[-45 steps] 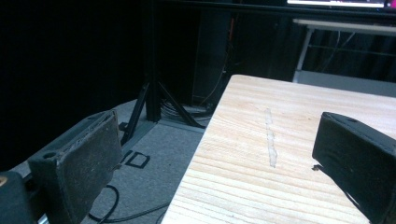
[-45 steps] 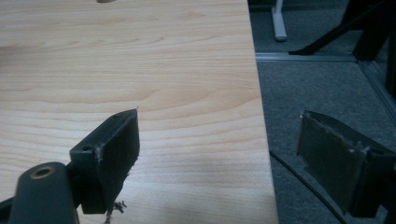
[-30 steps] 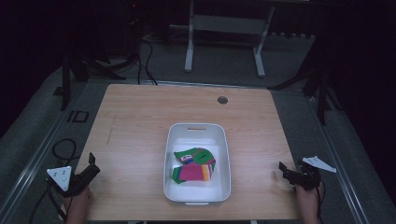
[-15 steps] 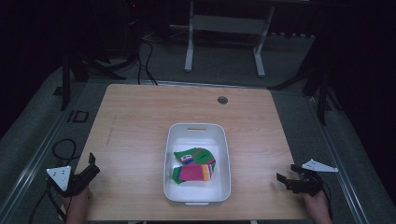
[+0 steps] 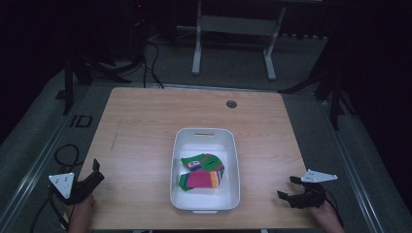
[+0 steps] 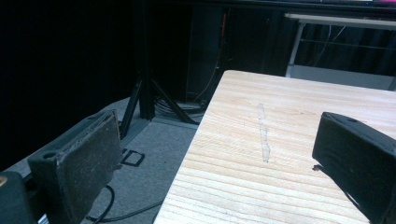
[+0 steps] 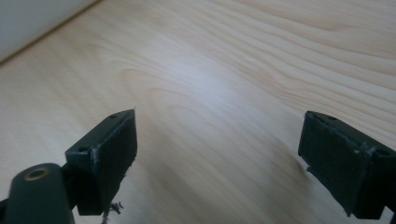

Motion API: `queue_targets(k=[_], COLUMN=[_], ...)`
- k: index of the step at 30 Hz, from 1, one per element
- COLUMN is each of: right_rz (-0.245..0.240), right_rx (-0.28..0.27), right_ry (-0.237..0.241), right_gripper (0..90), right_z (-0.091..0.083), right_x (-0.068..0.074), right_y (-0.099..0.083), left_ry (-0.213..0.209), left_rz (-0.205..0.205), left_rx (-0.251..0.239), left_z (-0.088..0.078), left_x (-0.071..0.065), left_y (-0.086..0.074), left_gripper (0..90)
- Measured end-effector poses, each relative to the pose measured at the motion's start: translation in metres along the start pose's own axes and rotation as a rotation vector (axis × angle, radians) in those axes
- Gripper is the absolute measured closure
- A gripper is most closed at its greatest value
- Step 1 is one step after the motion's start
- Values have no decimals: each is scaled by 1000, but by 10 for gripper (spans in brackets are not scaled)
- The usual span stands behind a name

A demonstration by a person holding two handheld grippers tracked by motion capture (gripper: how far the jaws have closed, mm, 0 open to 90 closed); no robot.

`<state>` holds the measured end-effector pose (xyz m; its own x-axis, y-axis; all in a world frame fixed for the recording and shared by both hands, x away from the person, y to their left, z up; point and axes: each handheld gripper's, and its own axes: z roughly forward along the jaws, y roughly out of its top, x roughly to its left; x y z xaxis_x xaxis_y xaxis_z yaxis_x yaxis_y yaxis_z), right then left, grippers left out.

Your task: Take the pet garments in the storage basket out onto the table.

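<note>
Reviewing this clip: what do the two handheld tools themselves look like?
Both are black two-jaw tools. The left tool and the right tool each carry a grey three-cornered plate on top. A dark cable trails from the left one. Jaw pads look flat, rectangular and scuffed.

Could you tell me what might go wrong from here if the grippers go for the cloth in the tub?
The colourful cloth lies low inside the white tub, so an open jaw could catch the rim and shove or tip the tub. The left gripper sits at the table edge, where its trailing cable might snag. The right gripper is open close to the tabletop and could scrape it.
</note>
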<state>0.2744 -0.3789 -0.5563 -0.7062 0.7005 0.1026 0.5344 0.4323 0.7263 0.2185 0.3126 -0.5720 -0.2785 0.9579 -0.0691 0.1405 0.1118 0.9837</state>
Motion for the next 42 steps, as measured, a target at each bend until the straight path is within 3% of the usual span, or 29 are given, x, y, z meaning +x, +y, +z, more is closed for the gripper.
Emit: queue_targets(k=[7, 14, 19, 24, 30, 42], right_rz=[-62, -72, -105, -155, -171, -268], right_rx=[68, 39, 8, -16, -55, -35], right_ry=[56, 127, 172, 186, 227, 278], right_gripper=[107, 107, 107, 107, 108, 110], right_z=[15, 19, 14, 9, 8, 28], right_x=[18, 30, 41, 54, 63, 93], right_y=[15, 39, 61, 85, 109, 156], left_ry=[-3, -6, -9, -11, -13, -20], left_rz=[2, 3, 7, 7, 6, 4], left_rx=[-1, -1, -2, -2, -4, -2], left_z=[0, 0, 0, 0, 0, 0], left_x=[0, 0, -1, -1, 0, 0], left_y=[0, 0, 0, 0, 0, 0], left_gripper=[18, 19, 19, 19, 18, 19])
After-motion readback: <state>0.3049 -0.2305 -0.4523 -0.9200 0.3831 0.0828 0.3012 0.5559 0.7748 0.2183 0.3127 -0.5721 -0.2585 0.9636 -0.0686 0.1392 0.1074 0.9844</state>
